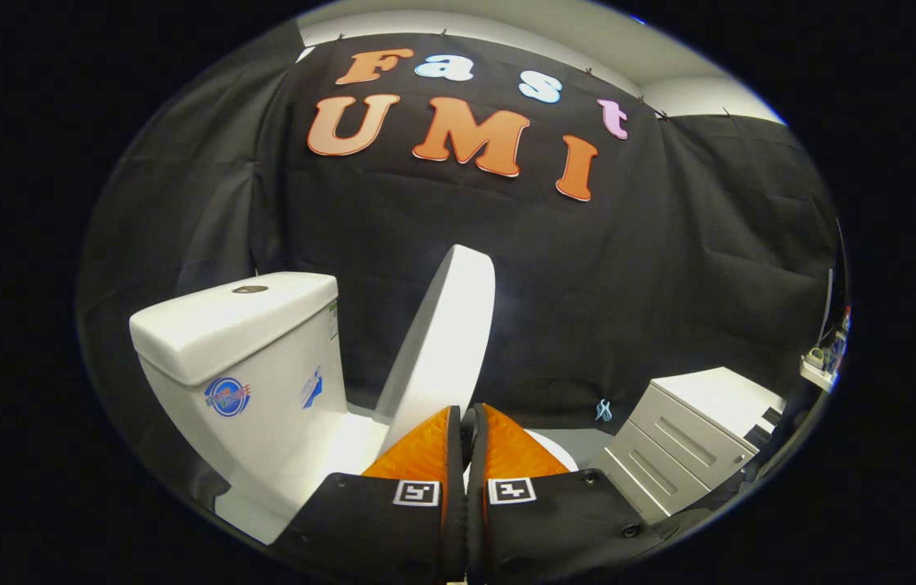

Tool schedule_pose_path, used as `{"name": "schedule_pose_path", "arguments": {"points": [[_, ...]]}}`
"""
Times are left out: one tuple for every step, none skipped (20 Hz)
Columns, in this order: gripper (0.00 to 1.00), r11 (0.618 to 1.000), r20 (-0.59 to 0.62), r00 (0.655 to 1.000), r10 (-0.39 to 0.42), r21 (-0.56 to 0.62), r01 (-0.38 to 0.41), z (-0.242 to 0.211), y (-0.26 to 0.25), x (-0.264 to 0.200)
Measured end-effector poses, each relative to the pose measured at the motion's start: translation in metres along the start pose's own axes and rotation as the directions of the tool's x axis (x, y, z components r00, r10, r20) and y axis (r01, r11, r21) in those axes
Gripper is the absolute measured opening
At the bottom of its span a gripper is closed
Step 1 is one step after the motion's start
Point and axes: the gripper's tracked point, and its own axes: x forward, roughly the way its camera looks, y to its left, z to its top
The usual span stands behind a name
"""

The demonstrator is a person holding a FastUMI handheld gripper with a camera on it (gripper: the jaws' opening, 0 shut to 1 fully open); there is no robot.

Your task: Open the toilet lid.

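Black cloth hangs all round the booth, and against it stands the white toilet, its tank off to the left of the fingers with a flush button on top and a couple of stickers on its side. Rising just ahead of the gripper, the toilet lid stands nearly upright, seen almost edge-on and leaning back toward the tank without quite touching it, as far as I can make out. From where I look, the main part of the job seems done: the lid is up off the seat, a pale sliver of which shows beyond the fingertips. The fingers are drawn together with only a thin gap between them and nothing caught in it; they sit low by the lid's base but do not clasp it. What may remain is letting the lid settle fully back against the tank. A white drawer cabinet stands well off to the right.
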Motion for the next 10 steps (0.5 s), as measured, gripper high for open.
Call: {"name": "schedule_pose_path", "arguments": {"points": [[0.08, 1.000, 0.011, 1.000, 0.005, -0.013, -0.005, 0.002, 0.005, -0.003], [0.08, 1.000, 0.019, 1.000, 0.013, -0.025, -0.012, 0.004, 0.011, -0.003], [0.08, 0.999, 0.029, 0.999, 0.028, -0.020, -0.028, 0.006, 0.018, -0.004], [0.08, 0.999, 0.041, 0.998, 0.045, -0.011, -0.045, 0.009, 0.025, -0.004], [0.08, 0.998, 0.046, 0.997, 0.055, -0.018, -0.054, 0.012, 0.031, -0.004], [0.08, 0.998, 0.051, 0.997, 0.057, -0.029, -0.056, 0.013, 0.034, -0.005], [0.08, 0.998, 0.056, 0.997, 0.059, -0.039, -0.057, 0.015, 0.039, -0.006], [0.08, 0.997, 0.064, 0.996, 0.068, -0.045, -0.065, 0.017, 0.046, -0.008], [0.09, 0.996, 0.069, 0.994, 0.081, -0.052, -0.077, 0.018, 0.054, -0.010], [0.08, 0.994, 0.075, 0.993, 0.092, -0.063, -0.088, 0.020, 0.061, -0.012]]}}
